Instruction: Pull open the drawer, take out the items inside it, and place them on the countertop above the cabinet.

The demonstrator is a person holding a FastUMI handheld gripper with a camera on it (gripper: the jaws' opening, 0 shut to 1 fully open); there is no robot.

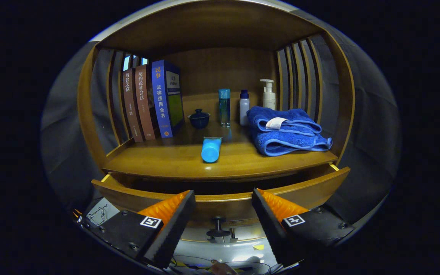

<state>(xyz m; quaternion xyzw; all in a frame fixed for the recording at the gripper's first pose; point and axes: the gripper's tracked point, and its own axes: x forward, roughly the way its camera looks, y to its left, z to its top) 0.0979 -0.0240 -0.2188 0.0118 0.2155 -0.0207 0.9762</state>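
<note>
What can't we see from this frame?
- Drawer interior, gripper view: dark, hidden behind the drawer's front panel and under the countertop; contents unknown.
- Knob: seen between the open jaws of the gripper, untouched.
- Objects behind the towel: pump bottle base covered.

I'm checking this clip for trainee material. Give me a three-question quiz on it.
1. True or false: the wooden drawer is pulled partly open.
2. What lies on its side on the wooden countertop just ahead of the gripper? A) blue tube B) white pump bottle C) dark lidded cup
3. Fill in: the gripper's fingers are ____, holding nothing.

Key: 1 true; 2 A, the blue tube; 3 open.
</note>
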